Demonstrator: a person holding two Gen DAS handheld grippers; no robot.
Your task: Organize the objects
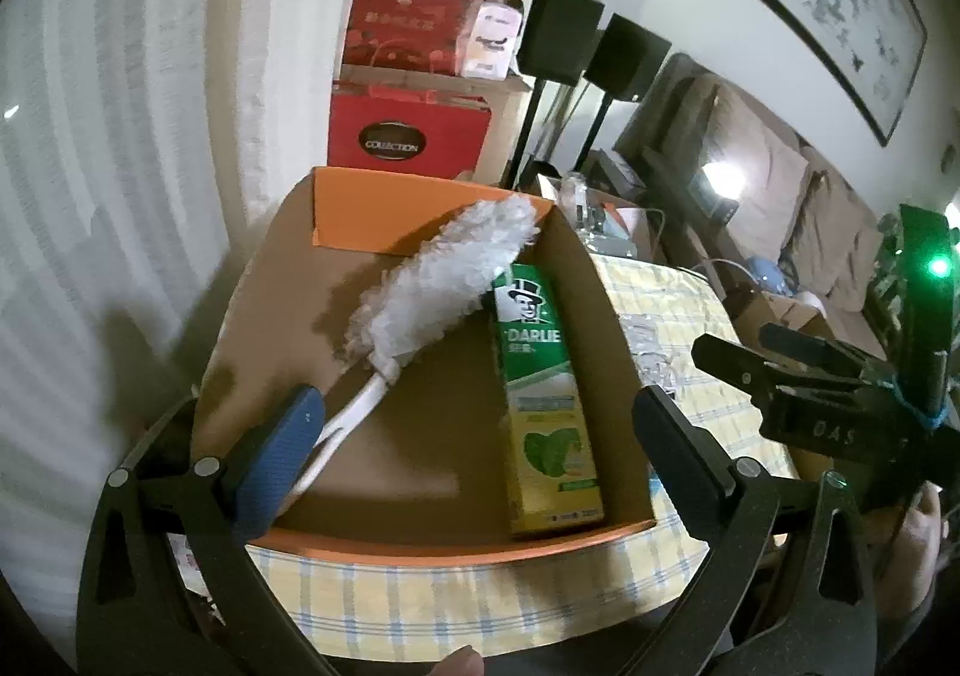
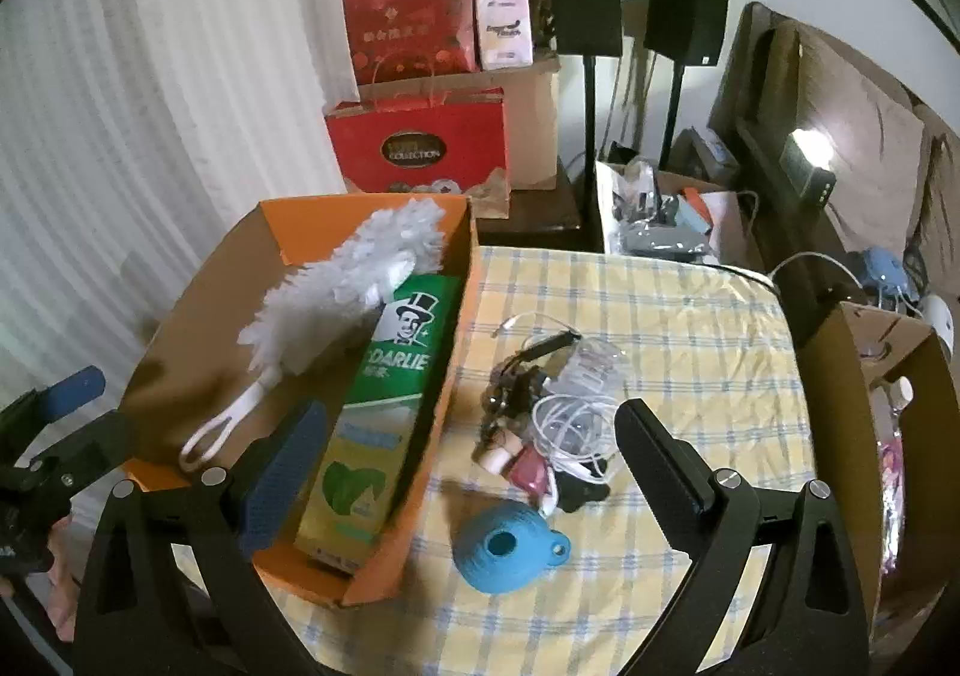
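The box [image 2: 456, 310] is orange outside, brown inside. The duster [image 2: 336, 286] is white and fluffy. The toothpaste carton [image 2: 384, 406] is green fading to yellow. The tablecloth [image 2: 690, 316] is yellow with blue-and-white checks. The funnel [image 2: 504, 547] is blue; 2 gift bags [image 2: 420, 148] are red.

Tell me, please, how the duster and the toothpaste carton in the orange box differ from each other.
The duster is white and fluffy with a thin looped handle; the toothpaste carton is a flat-sided green and yellow pack with print on it. The duster lies slantwise across the orange box, while the carton lies along the box's right wall. The duster's head overlaps the carton's far end. Both are long and lie flat inside the box, untouched by either tool.
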